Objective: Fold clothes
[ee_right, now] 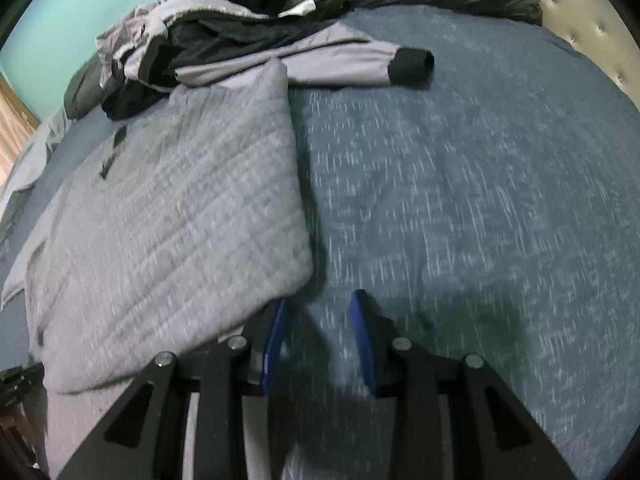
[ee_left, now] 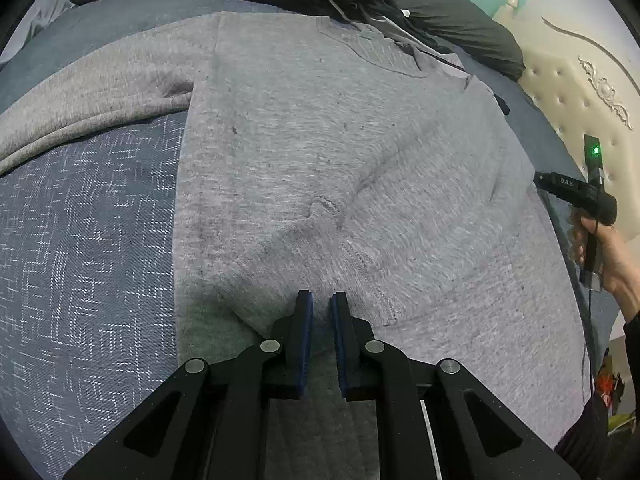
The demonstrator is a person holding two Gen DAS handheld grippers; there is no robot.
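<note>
While the grey sweater (ee_left: 320, 152) is lying flat on the blue bedspread (ee_left: 88, 240), chest up w/ the collar at the far end, one sleeve is lying folded in across the body, its cuff (ee_left: 324, 208) sitting near the middle. The other sleeve (ee_left: 92, 92) is stretching out to the far left, not folded in. So the fold looks partway along, judging by that.

The left gripper (ee_left: 322, 300) is hovering over the near part of the sweater, just near of the folded sleeve's edge; its jaws are standing a narrow gap apart w/ nothing pinched between them. The right gripper (ee_right: 320, 300) is hanging over bare bedspread just right of the sweater's right folded edge (ee_right: 298, 184), jaws wide apart & empty. The right-wrist view is blurred, so it's prob. moving.

A pile of dark & grey jackets (ee_right: 224, 40) is sitting at the far end, touching the collar area.

For doing the fold well: I'd judge the left sleeve needs bringing in to match the right, gripping near the shoulder seam & cuff so the knit isn't bunching. Then both grippers should be taking the hem corners evenly, keeping edges parallel, and staying clear of the jacket pile so nothing is snagging.
</note>
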